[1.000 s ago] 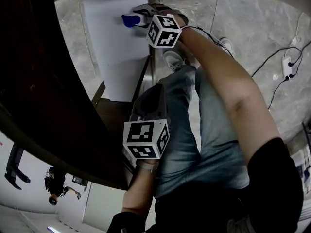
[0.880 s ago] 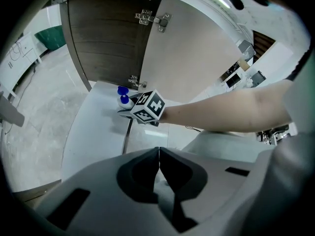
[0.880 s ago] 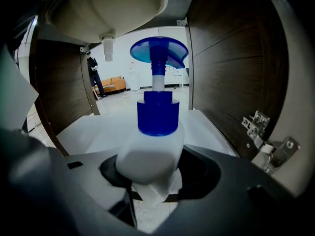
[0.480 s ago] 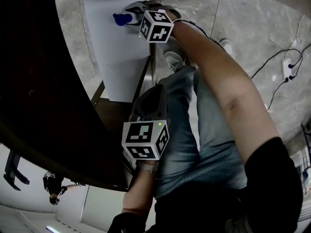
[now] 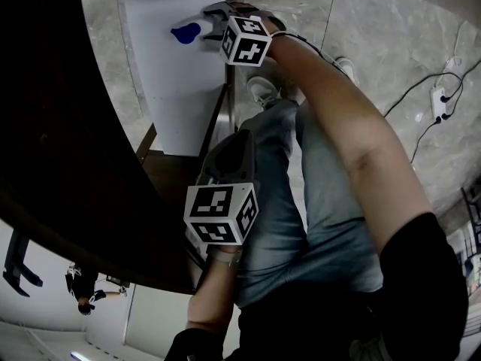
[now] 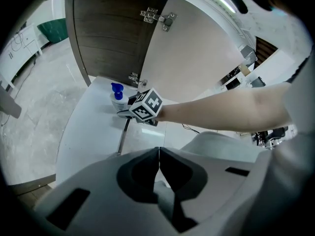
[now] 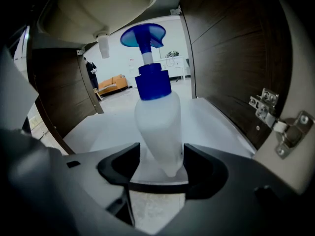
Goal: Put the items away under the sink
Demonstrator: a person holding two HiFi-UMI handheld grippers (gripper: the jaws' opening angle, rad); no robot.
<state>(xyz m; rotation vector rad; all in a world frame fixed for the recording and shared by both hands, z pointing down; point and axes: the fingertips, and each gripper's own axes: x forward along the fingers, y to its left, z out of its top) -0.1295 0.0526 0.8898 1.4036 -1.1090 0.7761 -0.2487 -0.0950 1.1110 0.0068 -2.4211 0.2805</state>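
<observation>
While the left gripper (image 6: 158,156) hangs with jaws pressed together on nothing, the right gripper (image 7: 160,161) has just been opening its jaws, now loose around the white, blue-topped pump bottle (image 7: 157,112) standing on the white cabinet floor (image 7: 216,122) beneath the sink basin (image 7: 93,9).

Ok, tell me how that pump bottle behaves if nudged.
The pump bottle likely tips easily: tall, narrow, topped by a blue pump head. Its smooth white plastic looks slippery and probably flexes when squeezed. Weight unclear; the fill level doesn't show.
</observation>
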